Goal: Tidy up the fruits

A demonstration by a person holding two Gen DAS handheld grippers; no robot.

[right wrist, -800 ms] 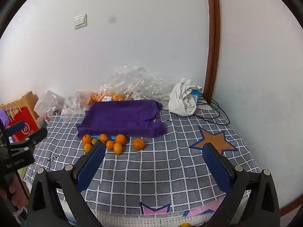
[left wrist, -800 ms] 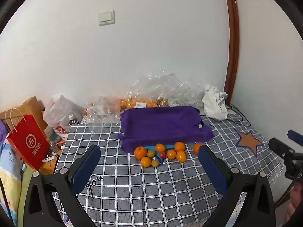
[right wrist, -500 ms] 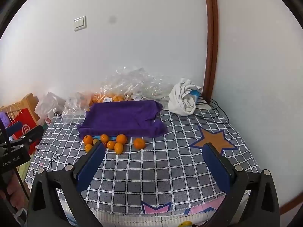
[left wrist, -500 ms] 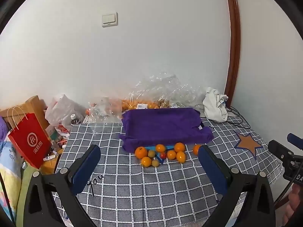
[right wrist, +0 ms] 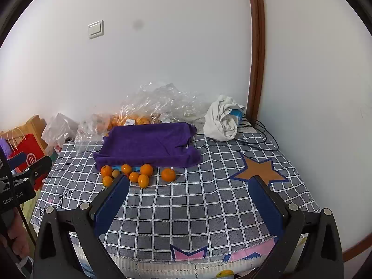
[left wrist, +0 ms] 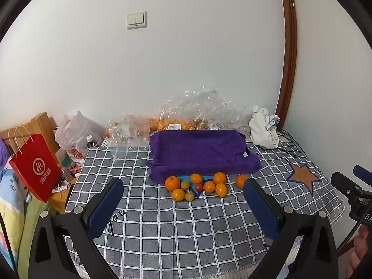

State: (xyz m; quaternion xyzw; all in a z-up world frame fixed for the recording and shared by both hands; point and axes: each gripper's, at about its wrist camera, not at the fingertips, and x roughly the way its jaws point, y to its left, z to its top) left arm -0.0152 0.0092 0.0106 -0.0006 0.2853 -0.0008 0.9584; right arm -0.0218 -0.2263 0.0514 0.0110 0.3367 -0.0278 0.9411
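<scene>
Several small fruits lie in a cluster (left wrist: pixel 197 186) on the grey checked cloth, just in front of a purple towel-lined tray (left wrist: pixel 200 153): oranges, yellowish ones and one small red tomato (left wrist: pixel 199 187). One orange (right wrist: pixel 168 174) sits apart to the right. My left gripper (left wrist: pixel 183 200) hangs open, well short of the cluster, nothing between its fingers. My right gripper (right wrist: pixel 189 191) is open too, above the cloth in front of the fruits (right wrist: pixel 130 174) and the tray (right wrist: pixel 148 144).
Clear plastic bags with more oranges (left wrist: pixel 176 121) pile against the wall behind the tray. A white crumpled cloth (left wrist: pixel 264 127) and black cables lie at the back right. A red paper bag (left wrist: pixel 34 165) and clutter stand left of the table (left wrist: pixel 186 232).
Both views have drawn back and tilted slightly, so the fruits and tray sit a little farther off. Both grippers stay open and empty.
</scene>
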